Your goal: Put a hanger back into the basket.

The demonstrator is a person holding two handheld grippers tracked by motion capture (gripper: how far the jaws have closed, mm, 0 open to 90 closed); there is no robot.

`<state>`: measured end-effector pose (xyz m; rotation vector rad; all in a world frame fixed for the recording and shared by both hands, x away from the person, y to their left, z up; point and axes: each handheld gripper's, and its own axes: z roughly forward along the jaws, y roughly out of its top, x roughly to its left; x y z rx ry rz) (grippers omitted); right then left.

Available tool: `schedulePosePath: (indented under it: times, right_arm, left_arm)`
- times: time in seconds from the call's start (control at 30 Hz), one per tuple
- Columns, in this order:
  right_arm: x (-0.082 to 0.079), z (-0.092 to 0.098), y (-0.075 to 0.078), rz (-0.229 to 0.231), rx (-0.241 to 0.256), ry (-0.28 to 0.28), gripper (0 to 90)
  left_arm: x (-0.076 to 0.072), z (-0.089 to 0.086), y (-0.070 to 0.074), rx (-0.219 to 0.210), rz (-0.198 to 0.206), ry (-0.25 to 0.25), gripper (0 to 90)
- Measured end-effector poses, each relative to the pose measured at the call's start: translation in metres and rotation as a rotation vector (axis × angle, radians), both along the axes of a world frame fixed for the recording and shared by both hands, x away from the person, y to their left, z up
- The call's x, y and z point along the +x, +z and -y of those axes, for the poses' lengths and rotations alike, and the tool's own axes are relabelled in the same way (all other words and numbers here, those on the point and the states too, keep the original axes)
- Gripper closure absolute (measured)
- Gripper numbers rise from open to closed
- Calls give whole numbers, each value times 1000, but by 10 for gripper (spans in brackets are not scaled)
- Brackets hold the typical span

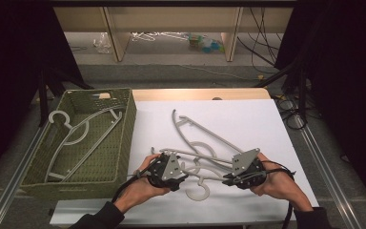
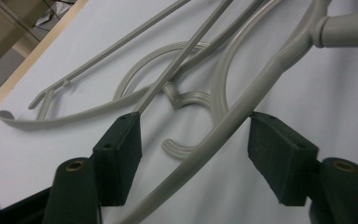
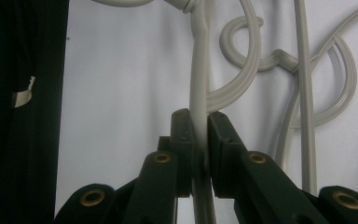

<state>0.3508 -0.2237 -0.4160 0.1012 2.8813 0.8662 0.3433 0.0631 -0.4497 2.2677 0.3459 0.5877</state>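
Note:
Several grey plastic hangers (image 1: 195,128) lie tangled on the white tabletop (image 1: 248,119). The nearest hanger (image 1: 198,190) has its hook toward the front edge. My right gripper (image 1: 228,180) is shut on one arm of that hanger (image 3: 199,70), which runs straight up between its jaws (image 3: 200,114). My left gripper (image 1: 181,175) faces it from the left. Its jaws stand open (image 2: 196,123) on either side of the thick hanger arm (image 2: 223,133), which crosses the gap at a slant, close to both pads. One more grey hanger (image 1: 76,133) lies in the green woven basket (image 1: 129,136).
The basket takes up the left of the table, its right wall close to my left hand. A bare wooden strip (image 1: 200,94) marks the table's far edge. Cables (image 1: 290,114) hang past the right edge. Behind stands a low shelf (image 1: 171,28) with clutter under it.

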Motion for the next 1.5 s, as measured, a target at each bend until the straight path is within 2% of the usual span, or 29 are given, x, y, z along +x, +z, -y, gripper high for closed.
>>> schedulePosePath:
  times: [0.07,0.13,0.17,0.27,0.33,0.37,0.4,0.43,0.47,0.6,0.63,0.73,0.87,0.9,0.97,1.03,1.07,1.1,1.13,1.17,1.27,1.3,1.33,1.4,1.5]
  right_arm:
    - [1,0,0,3,3,4,819]
    - [0,0,0,0,2,3,819]
    - [0,0,0,-5,2,4,819]
    - [-1,-1,0,-11,7,14,819]
    - [0,-2,0,-10,7,21,819]
    - [0,-2,-1,-8,8,15,819]
    - [0,-2,-1,-8,8,15,819]
    - [1,-2,-1,-8,9,18,819]
    - [1,-2,-1,-10,4,17,819]
    - [2,-1,-2,-9,10,14,818]
    - [2,-1,-2,-9,10,14,818]
    - [3,0,-1,-5,18,14,811]
    - [4,2,2,12,46,-24,772]
    - [4,2,2,12,46,-24,772]
    - [6,3,4,24,73,-63,733]
    - [8,5,6,15,112,-88,684]
    - [8,5,7,18,126,-115,648]
    - [9,6,8,26,141,-136,612]
    - [10,5,9,35,149,-157,596]
    - [10,5,10,38,151,-170,581]
    - [8,4,14,36,185,-196,541]
    - [8,3,15,37,190,-198,530]
    - [8,1,16,47,203,-225,492]
    - [8,1,18,52,215,-244,480]
    - [8,1,20,55,240,-276,434]
  left_arm:
    - [1,3,-1,13,3,-32,375]
    - [1,7,-5,5,-8,-52,381]
    - [2,10,-7,21,-12,-68,406]
    - [3,13,-7,23,-7,-93,446]
    - [3,16,-6,32,-8,-134,552]
    - [3,16,-6,32,-8,-134,599]
    - [2,18,-5,52,-2,-148,599]
    - [1,20,-3,78,14,-167,645]
    - [1,21,-2,99,27,-177,654]
    - [1,21,5,119,41,-203,690]
    - [1,21,6,121,32,-206,690]
    - [0,21,8,128,37,-212,697]
    - [-1,20,13,114,26,-220,723]
    - [-1,19,15,109,18,-221,723]
    - [-1,18,21,89,3,-214,737]
    - [0,17,27,51,-37,-199,745]
    - [0,16,29,30,-67,-190,758]
    - [0,15,32,-11,-119,-183,774]
    - [-1,15,33,-35,-138,-178,784]
    - [-1,15,36,-24,-147,-169,785]
    - [-1,13,39,-43,-197,-148,787]
    - [-1,12,41,-51,-207,-134,788]
    - [-1,12,41,-73,-217,-120,788]
    - [2,7,43,-99,-251,-95,788]
    - [4,4,46,-99,-265,-79,788]
